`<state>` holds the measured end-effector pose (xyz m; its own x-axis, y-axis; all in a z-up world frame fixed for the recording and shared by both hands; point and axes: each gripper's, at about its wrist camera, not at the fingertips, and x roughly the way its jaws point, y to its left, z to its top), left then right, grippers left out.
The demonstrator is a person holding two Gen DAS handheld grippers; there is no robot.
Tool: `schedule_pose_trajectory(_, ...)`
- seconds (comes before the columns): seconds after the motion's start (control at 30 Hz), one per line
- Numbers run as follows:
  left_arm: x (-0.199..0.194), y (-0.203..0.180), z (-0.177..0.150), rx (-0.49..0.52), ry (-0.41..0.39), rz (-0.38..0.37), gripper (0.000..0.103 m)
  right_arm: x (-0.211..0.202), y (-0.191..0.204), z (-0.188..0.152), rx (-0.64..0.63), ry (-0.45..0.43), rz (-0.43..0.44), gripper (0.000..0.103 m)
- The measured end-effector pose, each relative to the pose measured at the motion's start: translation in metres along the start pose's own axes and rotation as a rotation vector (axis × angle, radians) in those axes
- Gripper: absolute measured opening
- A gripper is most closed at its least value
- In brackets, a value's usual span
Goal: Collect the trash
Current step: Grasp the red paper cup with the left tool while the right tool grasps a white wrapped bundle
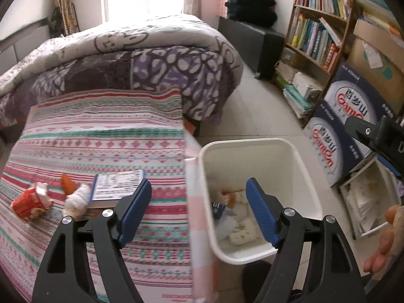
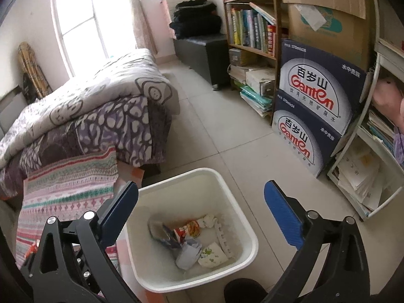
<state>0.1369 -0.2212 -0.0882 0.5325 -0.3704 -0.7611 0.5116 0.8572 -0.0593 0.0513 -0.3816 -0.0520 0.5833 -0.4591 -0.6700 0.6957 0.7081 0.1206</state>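
A white waste bin [image 1: 252,144] stands on the floor beside a surface covered with a striped cloth [image 1: 101,136]. My left gripper [image 1: 198,184] is open and empty, straddling the cloth's edge and the bin's left side. On the cloth to its left lie a crumpled red wrapper [image 1: 30,202], an orange scrap [image 1: 67,182], a white tissue wad [image 1: 77,198] and a booklet [image 1: 117,184]. My right gripper [image 2: 201,184] hangs open and empty over the bin [image 2: 242,202]. Inside are a red printed cup [image 2: 188,228], crumpled paper [image 2: 188,253] and a white wrapper [image 2: 212,255].
A bed with a patterned quilt [image 1: 141,58] lies behind the striped cloth. Stacked blue water cartons [image 2: 315,106], a bookshelf [image 2: 252,25] and a white rack of papers [image 2: 366,176] line the right wall. A black ottoman [image 2: 202,50] stands at the back. Tiled floor [image 2: 214,126] lies between.
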Motion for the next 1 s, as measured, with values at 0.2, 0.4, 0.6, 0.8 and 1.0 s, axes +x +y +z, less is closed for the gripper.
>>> schedule_pose_trajectory(0.2, -0.002, 0.021, -0.010, 0.060, -0.004, 0.125, 0.088, -0.002, 0.028, -0.009, -0.073, -0.001, 0.005, 0.096)
schedule_pose_trajectory(0.4, 0.000, 0.060, -0.017, 0.057, 0.032, 0.228, 0.088, -0.003, 0.055, -0.018, -0.129, 0.014, 0.028, 0.096)
schedule_pose_trajectory(0.6, 0.009, 0.108, -0.024, 0.074, 0.117, 0.319, 0.088, -0.001, 0.082, -0.029, -0.176, 0.042, 0.059, 0.096)
schedule_pose_trajectory(0.8, 0.031, 0.159, -0.036, 0.190, 0.252, 0.417, 0.088, 0.002, 0.108, -0.042, -0.235, 0.068, 0.074, 0.096)
schedule_pose_trajectory(1.0, 0.052, 0.212, -0.051, 0.286, 0.336, 0.538, 0.088, 0.008, 0.131, -0.053, -0.297, 0.093, 0.084, 0.096)
